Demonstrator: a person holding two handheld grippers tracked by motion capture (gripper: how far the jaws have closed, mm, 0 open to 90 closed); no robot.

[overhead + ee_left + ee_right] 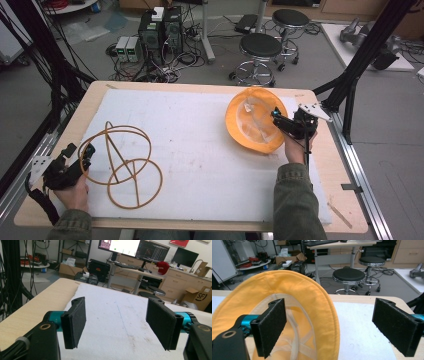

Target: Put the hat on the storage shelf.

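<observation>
While both hands rest on the white pad point(200, 150) covering the wooden table point(95, 92), the left gripper point(86, 152) sits wide open just beside a wire frame point(122, 162) of 2 joined hoops at the pad's near left. At the far right, an upturned yellow hat point(252, 120) lies on the pad, and the right gripper point(276, 116), also wide open, straddles its near brim, 1 jaw inside.

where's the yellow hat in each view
High view: the yellow hat lies upside down at the right of the white pad, by the right tool.
Right gripper view: it takes up the left half, its brim between the open jaws.
Left gripper view: not in it.
Shared landmark: the black stool behind the table.
</observation>
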